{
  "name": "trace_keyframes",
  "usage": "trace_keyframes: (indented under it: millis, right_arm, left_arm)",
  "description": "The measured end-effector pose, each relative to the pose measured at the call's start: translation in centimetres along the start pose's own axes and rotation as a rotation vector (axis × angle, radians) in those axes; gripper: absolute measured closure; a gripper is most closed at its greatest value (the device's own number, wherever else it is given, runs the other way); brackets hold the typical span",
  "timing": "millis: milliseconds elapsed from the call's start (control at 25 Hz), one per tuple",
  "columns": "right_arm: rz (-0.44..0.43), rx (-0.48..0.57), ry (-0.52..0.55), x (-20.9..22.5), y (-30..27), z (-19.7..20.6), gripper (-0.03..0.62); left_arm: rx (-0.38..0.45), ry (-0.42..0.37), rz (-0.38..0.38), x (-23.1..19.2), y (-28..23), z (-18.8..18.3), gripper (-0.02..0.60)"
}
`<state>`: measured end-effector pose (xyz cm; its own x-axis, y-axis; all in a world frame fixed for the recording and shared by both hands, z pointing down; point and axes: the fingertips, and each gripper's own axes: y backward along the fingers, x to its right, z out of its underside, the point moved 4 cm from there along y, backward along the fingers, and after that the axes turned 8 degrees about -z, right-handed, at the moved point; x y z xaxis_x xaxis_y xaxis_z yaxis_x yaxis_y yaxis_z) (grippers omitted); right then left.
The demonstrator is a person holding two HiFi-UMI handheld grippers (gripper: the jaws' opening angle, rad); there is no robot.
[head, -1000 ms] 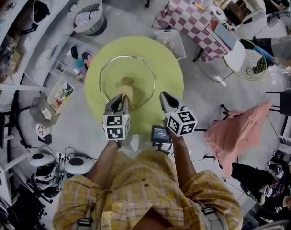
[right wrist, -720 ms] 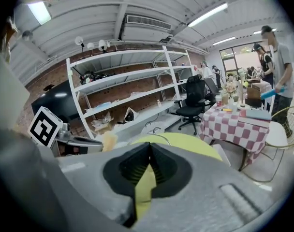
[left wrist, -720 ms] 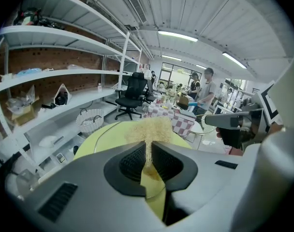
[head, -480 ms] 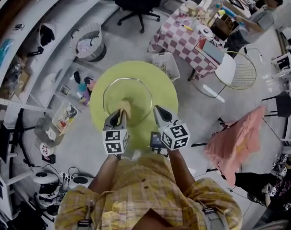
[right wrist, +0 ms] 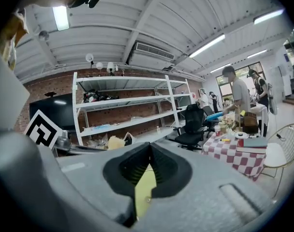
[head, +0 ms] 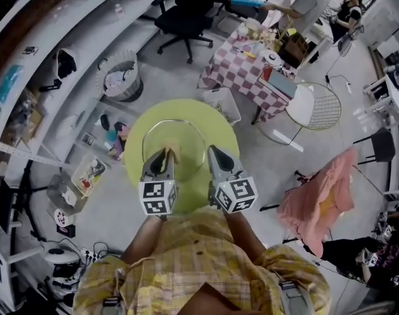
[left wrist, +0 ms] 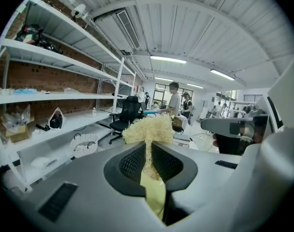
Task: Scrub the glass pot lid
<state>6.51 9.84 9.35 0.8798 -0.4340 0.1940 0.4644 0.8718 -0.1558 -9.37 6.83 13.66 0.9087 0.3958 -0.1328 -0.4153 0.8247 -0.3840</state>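
Both grippers have come up off the round yellow-green table (head: 223, 135) since a second ago, and the table with the lid on it now looks smaller and lower beneath them, while the lid itself has kept its place. The left gripper (head: 164, 155) is clamped on a pale yellow fibrous scrubbing pad (head: 171, 152); in the left gripper view its jaws pinch the pad's stem and the frayed tuft (left wrist: 148, 129) fans out just beyond the tips of the left gripper (left wrist: 147, 154), held in the air against the room. The right gripper (head: 215, 153) hangs just beside it at much the same height, and the right gripper view shows its jaws pressed together with nothing between them (right wrist: 149, 152). The round clear glass pot lid (head: 188, 138) lies flat on the table below and ahead of the left gripper's tips, off to the left of the right gripper. Past the table, well ahead of both grippers, stand a red-and-white checked table (head: 244, 71) and a black office chair (head: 183, 15).
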Motion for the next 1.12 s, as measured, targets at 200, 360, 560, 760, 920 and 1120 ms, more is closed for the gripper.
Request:
trace_keyframes:
  millis: [200,360,560,760,920,1120]
  right_arm:
    - [-0.008,0.024,0.024,-0.7,-0.3,-1.8,0.595]
    - [-0.003,0.067,0.056,-1.4,-0.1,-2.9,0.595]
    - [-0.020,0.095,0.084,-2.3,-0.5,-3.6,0.595]
    - [-0.037,0.110,0.095,-2.2,-1.4,-4.5,0.595]
    - [-0.050,0.116,0.098,-2.2,-2.0,-5.1,0.595]
    - [-0.051,0.131,0.091,-1.7,-2.5,-6.0,0.595]
  left_arm:
    - [0.065,-0.011,0.025,0.8,0.3,-2.8,0.541]
    - [0.133,-0.020,0.008,1.3,1.0,-4.0,0.541]
    - [0.182,-0.042,0.003,1.3,1.7,-4.7,0.541]
    - [0.206,-0.050,-0.002,0.9,1.3,-6.0,0.541]
    - [0.221,-0.064,-0.008,0.9,1.0,-6.7,0.541]
    - [0.240,-0.079,-0.002,0.8,0.5,-7.7,0.541]
